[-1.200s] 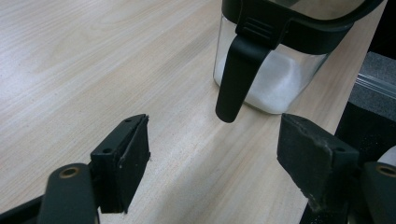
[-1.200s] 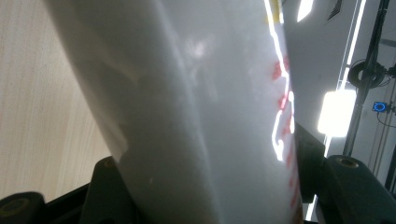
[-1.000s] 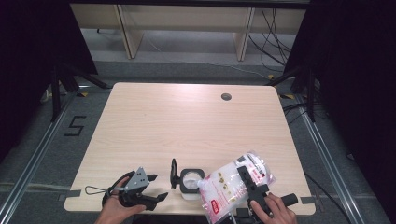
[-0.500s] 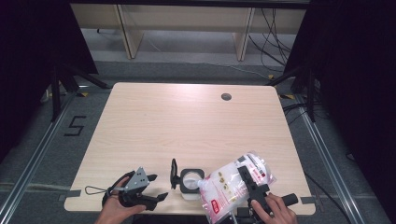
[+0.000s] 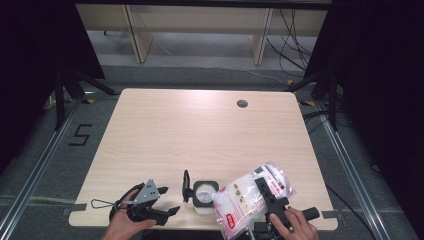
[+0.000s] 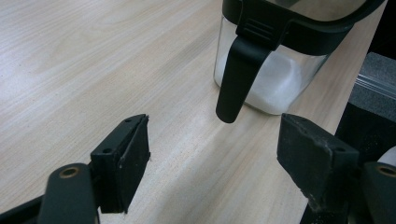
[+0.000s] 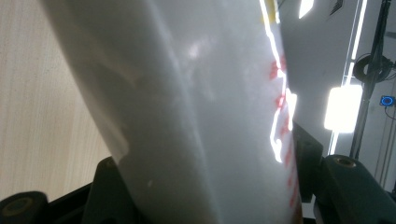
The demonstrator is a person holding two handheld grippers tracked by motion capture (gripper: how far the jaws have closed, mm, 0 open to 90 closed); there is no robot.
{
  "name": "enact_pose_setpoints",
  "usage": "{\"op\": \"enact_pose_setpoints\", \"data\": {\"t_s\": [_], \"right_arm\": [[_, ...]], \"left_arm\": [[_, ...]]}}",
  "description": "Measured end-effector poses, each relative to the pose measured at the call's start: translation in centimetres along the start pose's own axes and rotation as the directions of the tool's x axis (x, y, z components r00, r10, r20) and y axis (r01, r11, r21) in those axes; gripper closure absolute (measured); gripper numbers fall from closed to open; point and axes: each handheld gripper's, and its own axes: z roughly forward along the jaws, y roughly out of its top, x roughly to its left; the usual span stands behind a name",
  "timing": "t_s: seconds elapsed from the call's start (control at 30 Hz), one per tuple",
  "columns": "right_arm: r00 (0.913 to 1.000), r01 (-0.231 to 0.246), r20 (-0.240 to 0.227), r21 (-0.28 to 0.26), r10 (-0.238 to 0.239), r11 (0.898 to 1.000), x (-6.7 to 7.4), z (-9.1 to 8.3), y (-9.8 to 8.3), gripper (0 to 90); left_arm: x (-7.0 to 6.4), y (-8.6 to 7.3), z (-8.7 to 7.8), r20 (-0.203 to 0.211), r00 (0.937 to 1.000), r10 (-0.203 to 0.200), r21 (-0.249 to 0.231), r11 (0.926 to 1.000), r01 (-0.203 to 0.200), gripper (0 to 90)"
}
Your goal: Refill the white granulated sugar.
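Mid-pour, by the look of it: right tool (image 5: 267, 197) is clamped on a white refill pouch (image 5: 250, 197) with red print, tilted so its spout corner sits over the open mouth of a small glass jar (image 5: 205, 192) with a black rim. The jar stands near the front edge of the worktop (image 5: 200, 130), roughly at the middle, its black lid (image 5: 186, 186) flipped up on the left side. In the left gripper view the jar (image 6: 275, 79) already holds a low layer of white granules, far below the rim, so I'd judge filling is started but nowhere near done; I can't tell whether anything is flowing right now. In the right gripper view the pouch (image 7: 196, 112) sits squarely between the jaws, pinched in on both sides, so the grip is firm. Left tool (image 5: 165, 212) rests near the front-left corner, jaws wide apart with nothing between them, aimed at the jar and its hanging black lid tab (image 6: 236, 79) but well short of touching. Left to do, as I read it: finish the pour, bring the pouch upright and set it down, close the lid, probably with the left tool steadying or flipping it. Versus the earlier frames: no visible change. Both hands, pouch angle, jar and lid sit in the same places; the right grip is unchanged too.
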Motion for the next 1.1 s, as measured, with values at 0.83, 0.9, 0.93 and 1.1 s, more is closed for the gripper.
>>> {"op": "enact_pose_setpoints", "data": {"t_s": [0.83, 0.9, 0.93, 1.1], "right_arm": [[1.0000, 0.004, 0.008, 0.000, -0.004, 1.000, -0.05, -0.04, -0.01, 45.3], [0.9999, 0.016, -0.002, 0.019, -0.016, 1.000, -0.14, -0.16, 0.07, 45.3], [0.9997, 0.025, -0.002, 0.010, -0.025, 1.000, -0.19, -0.14, 0.02, 45.3], [0.9997, 0.026, -0.002, 0.009, -0.026, 1.000, -0.18, -0.14, 0.04, 45.3]], "left_arm": [[-0.06, 0.00, 0.04, 0.007, 0.9999, -0.009, -0.005, 1.0000, 0.009, 24.8], [-0.04, 0.01, 0.08, 0.014, 0.9999, 0.001, -0.013, 0.9999, 0.000, 24.8], [-0.04, 0.01, 0.08, 0.015, 0.9999, -0.001, -0.013, 0.9999, 0.001, 24.8], [-0.01, 0.01, 0.02, 0.014, 0.9999, 0.001, -0.006, 1.0000, -0.001, 24.8]]}}
